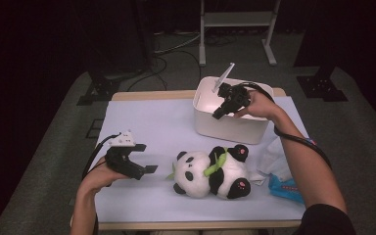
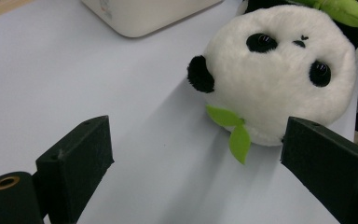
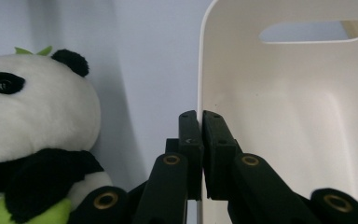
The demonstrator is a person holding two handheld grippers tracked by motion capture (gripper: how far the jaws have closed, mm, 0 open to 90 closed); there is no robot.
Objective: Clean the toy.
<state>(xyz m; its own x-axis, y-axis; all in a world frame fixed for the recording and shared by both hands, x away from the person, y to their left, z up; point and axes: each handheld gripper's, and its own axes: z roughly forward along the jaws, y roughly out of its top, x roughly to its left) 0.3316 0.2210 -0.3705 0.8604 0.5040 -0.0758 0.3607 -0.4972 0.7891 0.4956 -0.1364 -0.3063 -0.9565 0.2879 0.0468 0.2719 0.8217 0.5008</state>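
A black-and-white panda plush point(image 1: 210, 174) with a green bamboo sprig lies on its back near the table's front middle. My left gripper point(image 1: 144, 157) hovers just left of it, open, with the panda's head point(image 2: 279, 74) ahead between the wide-spread jaws point(image 2: 196, 163). A white plastic bin point(image 1: 235, 128) stands at the back right. My right gripper point(image 1: 219, 115) reaches over its near wall, and its jaws point(image 3: 199, 119) are shut on the rim of the bin point(image 3: 298, 116). In the right gripper view the panda point(image 3: 32, 112) lies to the left of the bin.
A blue packet point(image 1: 284, 188) and a crumpled white cloth point(image 1: 274, 156) lie right of the panda by the right forearm. The pale blue tabletop point(image 1: 147, 122) is bare at the left and middle. A corner of the bin point(image 2: 144, 16) shows beyond the left gripper.
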